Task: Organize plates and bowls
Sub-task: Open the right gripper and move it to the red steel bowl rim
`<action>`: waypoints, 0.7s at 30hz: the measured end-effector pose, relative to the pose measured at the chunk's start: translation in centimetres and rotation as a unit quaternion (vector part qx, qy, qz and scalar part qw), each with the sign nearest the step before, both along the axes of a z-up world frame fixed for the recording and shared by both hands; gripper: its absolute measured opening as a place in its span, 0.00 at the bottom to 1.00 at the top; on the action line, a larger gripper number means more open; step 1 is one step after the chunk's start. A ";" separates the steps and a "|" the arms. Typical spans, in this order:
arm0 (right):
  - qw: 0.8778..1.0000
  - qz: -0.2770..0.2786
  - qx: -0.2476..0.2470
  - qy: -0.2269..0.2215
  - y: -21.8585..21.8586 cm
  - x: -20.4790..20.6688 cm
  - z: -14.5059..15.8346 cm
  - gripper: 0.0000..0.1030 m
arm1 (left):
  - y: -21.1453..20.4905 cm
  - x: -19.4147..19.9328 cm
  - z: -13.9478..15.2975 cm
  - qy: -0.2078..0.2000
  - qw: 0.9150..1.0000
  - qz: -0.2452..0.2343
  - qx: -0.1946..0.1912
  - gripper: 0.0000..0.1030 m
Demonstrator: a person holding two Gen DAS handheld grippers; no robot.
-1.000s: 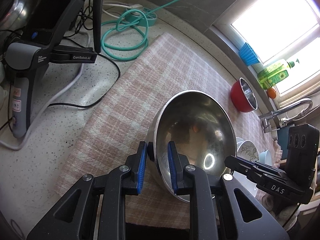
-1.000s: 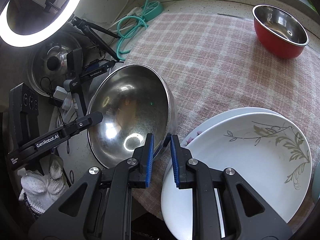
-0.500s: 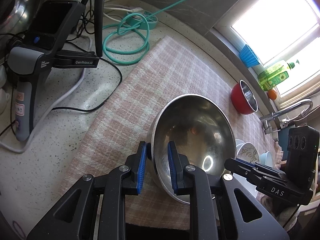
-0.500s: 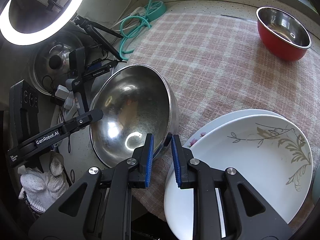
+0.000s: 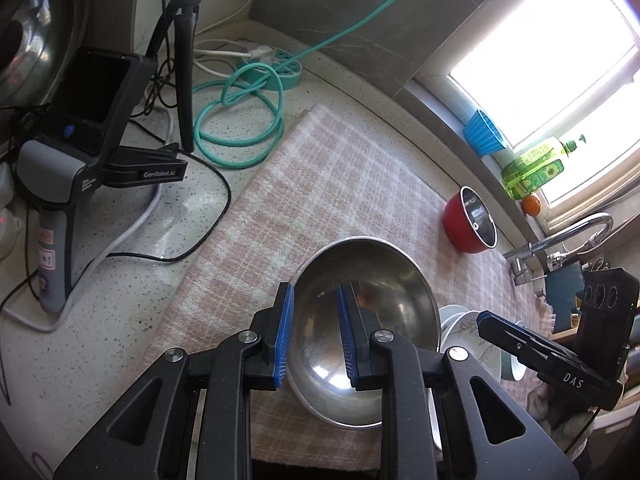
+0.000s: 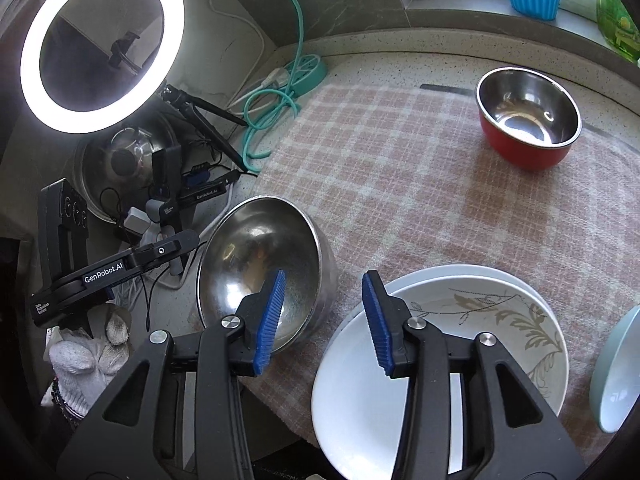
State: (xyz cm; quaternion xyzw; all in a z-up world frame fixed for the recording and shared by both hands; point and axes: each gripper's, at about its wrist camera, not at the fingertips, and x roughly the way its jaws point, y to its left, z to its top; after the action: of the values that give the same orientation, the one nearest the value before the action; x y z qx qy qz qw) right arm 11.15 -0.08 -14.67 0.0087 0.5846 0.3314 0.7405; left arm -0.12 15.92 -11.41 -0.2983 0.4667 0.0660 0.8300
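Note:
A large steel bowl (image 5: 396,300) (image 6: 248,256) stands tilted on the pink checked cloth (image 6: 400,180), its opening turned toward the cloth's left edge. My left gripper (image 5: 315,288) (image 6: 188,240) is shut on the bowl's near rim, one pad outside and one inside. My right gripper (image 6: 325,276) (image 5: 492,326) hovers above the gap between the bowl and the plates; its jaws are opening and nothing is between them. Stacked white plates (image 6: 480,320) (image 5: 468,332), the top one with a leaf pattern, lie right of the bowl. A red bowl (image 6: 528,120) (image 5: 472,220) sits far back on the cloth.
A pale green bowl (image 6: 616,380) stands at the right edge. Left of the cloth are a ring light (image 6: 100,44) on a tripod, a coiled teal cable (image 5: 240,120), a parked handheld device (image 5: 80,152) and wires. A tap (image 5: 560,236), blue cup (image 5: 482,136) and soap bottle (image 5: 532,168) line the window side.
The right gripper's jaws have spread and come off the steel bowl's rim. Both hands have risen, so the bowl looks smaller. The left gripper keeps its hold.

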 end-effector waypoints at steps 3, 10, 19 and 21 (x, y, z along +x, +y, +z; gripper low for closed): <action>1.000 -0.020 0.002 -0.013 -1.5 1.1 1.0 0.41 | -0.6 1.2 0.6 -0.009 1.000 -0.012 0.000 0.22; 0.996 -0.082 -0.002 -0.034 -5.7 4.7 2.8 0.41 | -3.0 5.0 1.7 -0.024 0.999 -0.049 0.000 0.29; 0.985 -0.162 -0.017 -0.054 -11.2 10.1 3.5 0.41 | -7.5 10.9 2.0 -0.031 0.994 -0.102 -0.014 0.29; 0.983 -0.178 -0.020 -0.052 -12.2 11.2 3.3 0.41 | -8.5 12.3 1.7 -0.027 0.993 -0.115 -0.016 0.29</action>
State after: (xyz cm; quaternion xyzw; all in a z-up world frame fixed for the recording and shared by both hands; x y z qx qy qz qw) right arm 22.31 -12.32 -11.37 0.0804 0.5408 0.1830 0.8171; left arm 12.22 7.45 -9.67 -0.2581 0.4760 -0.0453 0.8395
